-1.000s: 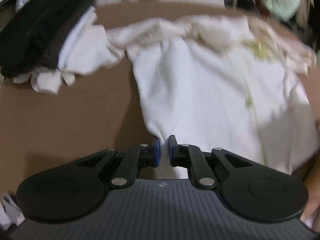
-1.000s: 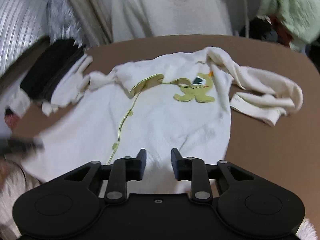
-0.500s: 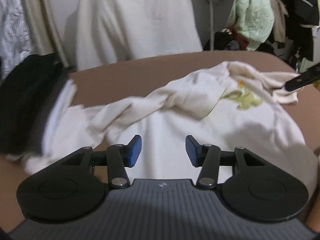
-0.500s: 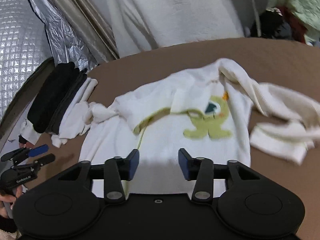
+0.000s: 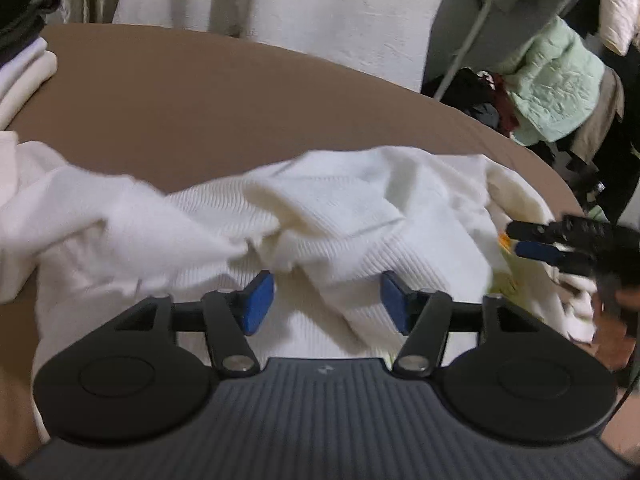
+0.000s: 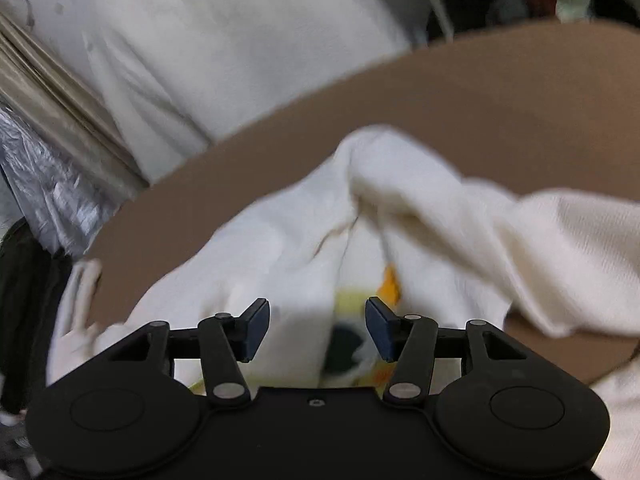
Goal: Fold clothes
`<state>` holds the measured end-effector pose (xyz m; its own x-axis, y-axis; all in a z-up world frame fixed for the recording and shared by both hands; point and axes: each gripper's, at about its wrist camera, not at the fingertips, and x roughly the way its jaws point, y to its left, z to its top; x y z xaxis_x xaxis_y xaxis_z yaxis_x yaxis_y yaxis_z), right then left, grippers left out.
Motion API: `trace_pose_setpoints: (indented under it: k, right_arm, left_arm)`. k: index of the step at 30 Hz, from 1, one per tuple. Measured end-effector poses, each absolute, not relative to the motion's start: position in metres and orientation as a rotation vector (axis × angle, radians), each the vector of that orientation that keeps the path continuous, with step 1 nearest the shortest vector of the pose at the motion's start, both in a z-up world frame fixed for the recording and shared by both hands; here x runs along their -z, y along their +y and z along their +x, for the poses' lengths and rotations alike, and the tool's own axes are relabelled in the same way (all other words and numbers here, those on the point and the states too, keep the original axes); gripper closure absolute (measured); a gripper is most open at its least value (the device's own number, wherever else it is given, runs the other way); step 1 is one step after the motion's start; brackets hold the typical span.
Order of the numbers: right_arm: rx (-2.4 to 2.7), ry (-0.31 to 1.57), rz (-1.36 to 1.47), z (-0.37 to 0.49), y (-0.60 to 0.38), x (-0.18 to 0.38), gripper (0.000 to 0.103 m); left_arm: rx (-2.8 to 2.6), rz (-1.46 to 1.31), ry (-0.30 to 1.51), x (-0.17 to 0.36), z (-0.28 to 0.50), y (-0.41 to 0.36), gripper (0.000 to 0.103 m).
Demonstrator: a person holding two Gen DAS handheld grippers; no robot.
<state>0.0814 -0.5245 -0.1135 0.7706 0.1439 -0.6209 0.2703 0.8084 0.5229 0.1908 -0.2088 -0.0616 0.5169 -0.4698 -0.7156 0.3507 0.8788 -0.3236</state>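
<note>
Because both claws are opening wide with nothing pinched, the left gripper point(image 5: 327, 303) and the right gripper point(image 6: 316, 329) hang just over the bunched white sweater point(image 5: 360, 216), which lies loose on the brown table point(image 5: 208, 112), likely ready to grab its sleeves for folding.

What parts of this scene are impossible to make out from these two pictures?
- Printed figure on the white shirt, right wrist view: smeared by blur, and its lower part hidden behind the right gripper.
- Shirt's hem, left wrist view: covered by the left gripper body.
- Folded stack, left wrist view: cut off by the left edge.
- Right gripper, left wrist view: blurred.
</note>
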Motion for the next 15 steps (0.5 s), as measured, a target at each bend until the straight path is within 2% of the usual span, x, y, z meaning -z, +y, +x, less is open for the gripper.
trace_pose_setpoints:
  k: [3,5,6,7,8,9,10,12,15]
  right_arm:
    - [-0.037,0.679,0.691,0.086,-0.518,0.128,0.044]
    - [-0.073,0.693,0.668,0.094,-0.51,0.131,0.041]
    - [-0.087,0.699,0.641,0.098,-0.504,0.132,0.036]
    - [-0.098,0.712,0.616,0.102,-0.499,0.133,0.036]
    - [-0.102,0.711,0.592,0.103,-0.496,0.134,0.042]
    - [-0.102,0.691,0.565,0.103,-0.492,0.134,0.084]
    - [-0.095,0.668,0.54,0.102,-0.491,0.133,0.092]
    - [-0.068,0.606,0.517,0.101,-0.494,0.126,0.092]
    - [-0.09,0.501,0.474,0.118,-0.503,0.094,0.092]
  left_arm:
    - [0.484,-0.193,0.881,0.077,0.197,-0.212,0.029]
    - [0.489,-0.226,0.878,0.088,0.2,-0.213,0.029]
    - [0.497,-0.24,0.878,0.092,0.202,-0.213,0.032]
    - [0.512,-0.274,0.871,0.096,0.204,-0.211,0.036]
    - [0.528,-0.315,0.861,0.101,0.206,-0.208,0.044]
    - [0.536,-0.317,0.874,0.103,0.21,-0.208,0.086]
    - [0.539,-0.302,0.896,0.103,0.214,-0.209,0.094]
    - [0.539,-0.255,0.896,0.096,0.22,-0.213,0.094]
    - [0.516,-0.097,0.717,0.047,0.232,-0.221,0.094]
